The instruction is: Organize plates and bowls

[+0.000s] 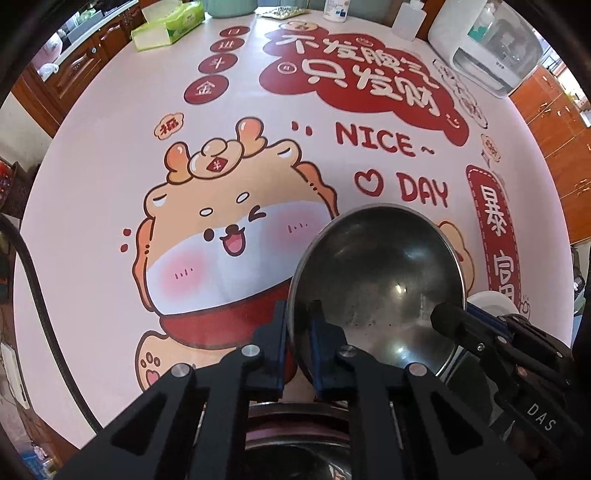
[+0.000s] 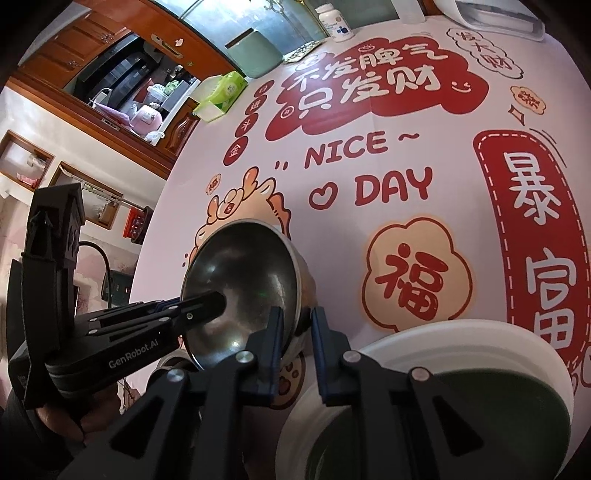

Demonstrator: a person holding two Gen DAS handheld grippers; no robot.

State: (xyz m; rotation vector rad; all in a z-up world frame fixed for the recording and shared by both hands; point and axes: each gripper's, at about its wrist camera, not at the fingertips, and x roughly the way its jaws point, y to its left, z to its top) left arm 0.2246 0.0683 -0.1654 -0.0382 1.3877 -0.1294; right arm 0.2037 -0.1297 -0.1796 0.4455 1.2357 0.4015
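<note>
A steel bowl is held tilted above the table, its inside facing the cameras. My left gripper is shut on its left rim. My right gripper is shut on the opposite rim of the same bowl. The right gripper's fingers show in the left wrist view at the bowl's right edge. The left gripper's fingers reach into the bowl in the right wrist view. A white bowl with a dark inside sits on the table just below and right of the right gripper. Another steel dish lies under the left gripper.
The round table carries a printed cartoon cloth. At its far edge stand a green tissue box, a teal container, a white pill bottle and a white appliance. Wooden cabinets lie beyond.
</note>
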